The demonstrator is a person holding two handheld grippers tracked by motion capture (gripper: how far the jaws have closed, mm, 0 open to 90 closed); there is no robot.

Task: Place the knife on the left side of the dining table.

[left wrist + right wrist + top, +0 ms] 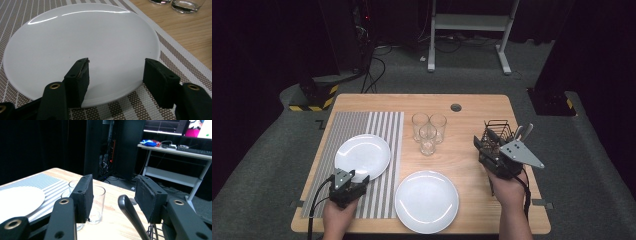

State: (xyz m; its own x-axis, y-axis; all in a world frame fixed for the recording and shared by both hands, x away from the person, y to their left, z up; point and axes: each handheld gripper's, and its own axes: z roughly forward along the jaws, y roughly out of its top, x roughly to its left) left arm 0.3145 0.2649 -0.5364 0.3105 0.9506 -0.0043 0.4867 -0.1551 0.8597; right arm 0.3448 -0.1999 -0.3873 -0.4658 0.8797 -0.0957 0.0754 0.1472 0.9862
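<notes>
The plate (362, 156) on the striped mat (357, 160) sits at the left of the table (472, 107), its near edge just in front of the left gripper (360, 181). In the left gripper view the plate (80, 47) lies flat and bare, and the two black jaws stand wide apart, low over its near rim; the left jaw's tip hangs above the white surface, the right one is over the rim where plate meets mat (175, 65). Neither pad presses on the plate, so nothing is clamped there. The left hand (337, 217) comes in from the table's near edge.

A second plate (427, 201) rests on bare wood near the front, just right of the mat. Behind it stand three glasses (428, 131), bunched close together near the middle.

On the right, the right gripper (482, 146) is held up beside a black wire rack (498, 131) with cutlery handles (522, 132) sticking out. In the right gripper view its jaws are partly apart, and a dark rounded handle (130, 213) rises between them, nearer the right pad; I cannot tell whether it touches. The glasses (96, 203) show beyond the left jaw.
</notes>
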